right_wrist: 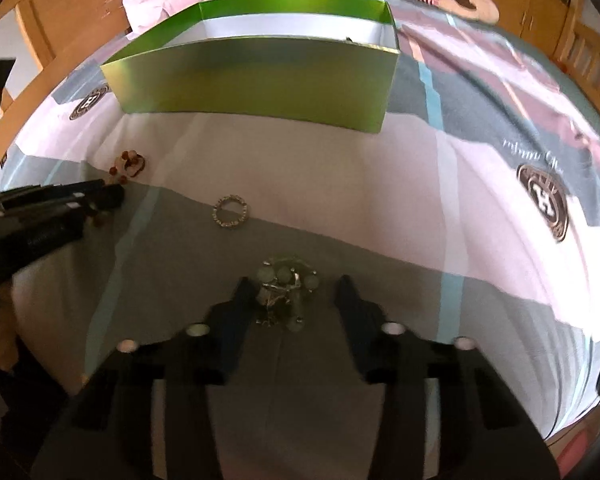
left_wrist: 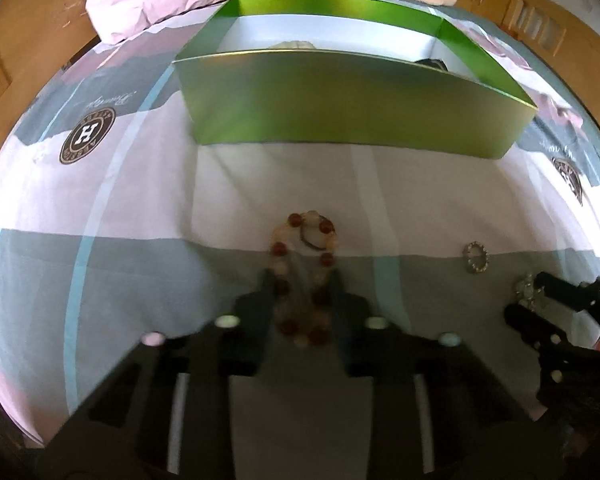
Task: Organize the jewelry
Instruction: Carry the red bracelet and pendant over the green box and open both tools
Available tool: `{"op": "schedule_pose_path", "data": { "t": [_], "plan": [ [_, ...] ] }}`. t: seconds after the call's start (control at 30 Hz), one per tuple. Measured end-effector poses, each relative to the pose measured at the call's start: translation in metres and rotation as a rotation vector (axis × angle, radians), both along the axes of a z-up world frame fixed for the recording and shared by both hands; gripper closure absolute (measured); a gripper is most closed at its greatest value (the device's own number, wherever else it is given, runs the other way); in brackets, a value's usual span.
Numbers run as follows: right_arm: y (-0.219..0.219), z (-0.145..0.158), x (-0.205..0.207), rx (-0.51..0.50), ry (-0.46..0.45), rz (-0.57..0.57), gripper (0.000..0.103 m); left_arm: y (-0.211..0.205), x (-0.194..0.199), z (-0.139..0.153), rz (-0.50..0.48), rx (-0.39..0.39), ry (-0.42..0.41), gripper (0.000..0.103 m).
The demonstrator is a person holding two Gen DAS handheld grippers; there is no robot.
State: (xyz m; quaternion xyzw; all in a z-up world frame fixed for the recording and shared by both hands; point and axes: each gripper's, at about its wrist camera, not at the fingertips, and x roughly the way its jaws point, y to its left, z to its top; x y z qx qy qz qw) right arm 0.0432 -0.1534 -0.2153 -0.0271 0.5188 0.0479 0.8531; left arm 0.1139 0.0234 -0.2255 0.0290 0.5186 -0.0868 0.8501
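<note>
Since the beaded bracelet point(left_wrist: 303, 276) looks light, limp and slippery, I'd pinch its near strands with my spread left claw point(left_wrist: 302, 280).

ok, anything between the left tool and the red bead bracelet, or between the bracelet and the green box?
Nothing visible. The left tool is open, its fingers either side of the red bead bracelet. Only bare bedsheet lies between it and the green box, but the box's near wall must be cleared.

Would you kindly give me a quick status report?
Left tongs open around red-and-cream beaded bracelet. Right tongs open around pale-green beaded silver piece. Open green box ahead, unobstructed.
</note>
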Motion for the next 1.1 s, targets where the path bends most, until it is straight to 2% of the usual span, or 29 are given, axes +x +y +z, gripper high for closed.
{"op": "schedule_pose_path", "data": {
  "t": [0.03,0.1,0.23,0.27,0.3,0.43,0.57,0.67,0.8,0.9,0.97,1.1],
  "plan": [
    [0.0,0.001,0.0,0.003,0.001,0.006,0.083,0.001,0.0,0.001,0.001,-0.005,0.001,0.089],
    [0.001,0.002,0.0,0.02,0.006,0.011,0.087,0.004,-0.003,0.003,0.003,-0.016,0.005,0.089],
    [-0.003,0.009,0.0,0.047,0.005,0.006,0.089,0.007,-0.011,0.014,0.011,-0.047,-0.008,0.089],
    [-0.004,0.013,0.0,0.047,-0.002,0.002,0.089,0.007,-0.013,0.018,0.01,-0.053,-0.018,0.095],
    [-0.006,0.02,0.0,0.05,-0.016,-0.002,0.089,0.008,-0.014,0.026,0.006,-0.061,-0.032,0.095],
    [-0.012,0.059,0.003,0.065,-0.102,-0.009,0.089,0.006,-0.017,0.054,-0.001,-0.06,-0.093,0.095],
    [-0.017,0.105,0.015,0.095,-0.2,-0.015,0.089,0.004,-0.009,0.096,-0.014,-0.083,-0.179,0.095],
    [-0.018,0.146,0.037,0.124,-0.285,-0.025,0.089,-0.002,0.008,0.129,-0.03,-0.088,-0.243,0.095],
    [-0.014,0.179,0.068,0.123,-0.373,-0.036,0.089,-0.011,0.039,0.165,-0.042,-0.076,-0.322,0.095],
    [-0.014,0.178,0.099,0.147,-0.362,-0.055,0.089,-0.014,0.07,0.173,-0.031,-0.076,-0.319,0.095],
    [-0.014,0.164,0.117,0.144,-0.332,-0.075,0.089,-0.018,0.093,0.165,-0.024,-0.064,-0.3,0.095],
    [-0.012,0.113,0.149,0.096,-0.232,-0.107,0.089,-0.019,0.123,0.13,-0.013,-0.048,-0.228,0.095]
  ]
}}
